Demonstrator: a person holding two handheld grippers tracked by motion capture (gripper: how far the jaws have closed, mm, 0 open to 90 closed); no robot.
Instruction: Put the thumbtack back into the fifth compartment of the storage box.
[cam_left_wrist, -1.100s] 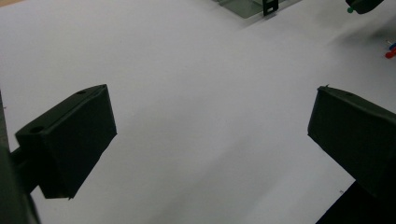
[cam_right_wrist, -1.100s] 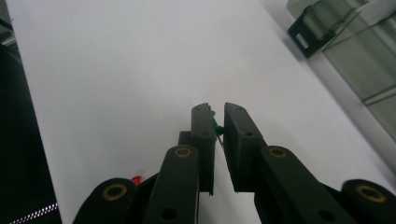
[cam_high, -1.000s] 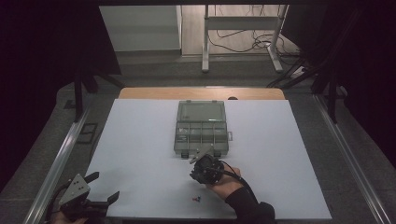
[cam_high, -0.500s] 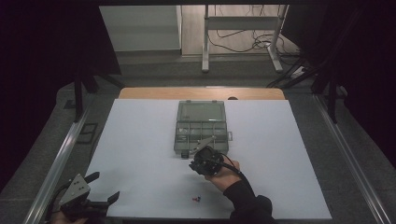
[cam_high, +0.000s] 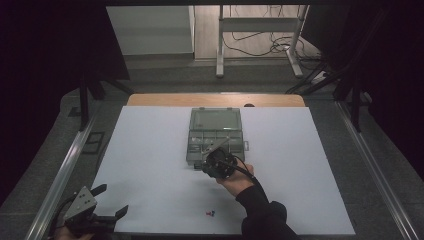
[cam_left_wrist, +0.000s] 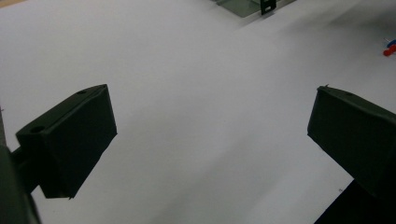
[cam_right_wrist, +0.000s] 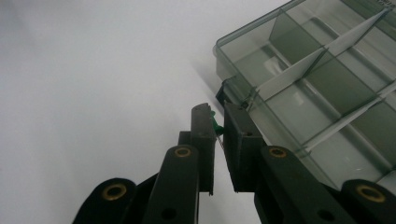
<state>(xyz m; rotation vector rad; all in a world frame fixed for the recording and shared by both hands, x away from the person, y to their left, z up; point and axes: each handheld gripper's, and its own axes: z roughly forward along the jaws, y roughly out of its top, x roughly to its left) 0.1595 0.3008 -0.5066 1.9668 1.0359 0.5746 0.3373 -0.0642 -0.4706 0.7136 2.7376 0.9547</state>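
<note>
the white table sheet (cam_high: 150, 160) takes up most of what i see from the high view, with the wooden edge of the table past its far side. near the middle sits the clear compartment box (cam_high: 215, 136), lid open and lying flat beyond it, dividers showing in the near half.

my right gripper (cam_high: 218, 163) has moved forward over the last second. it was lower down the sheet, close to the small bits lying there, and now it is at the near edge of the box, by its left corner. in the right gripper view the jaws are drawn in narrow and pinch a small green pin (cam_right_wrist: 215, 126) between them, its thin shaft pointing down. the box's near wall (cam_right_wrist: 243, 56) is just beside the tips, and the closest compartments look empty.

so i take it the pick is done and i am on the carry: the green piece is lifted off the sheet and about to go over the wall into a compartment. which one, i cannot tell yet.

my left gripper (cam_high: 102, 204) has barely shifted, parked at the near left corner of the sheet, jaws spread wide with nothing between them.

the smallest things left: a red and blue pair of pins (cam_high: 210, 213) on the sheet near my right sleeve, likely next in line.
</note>
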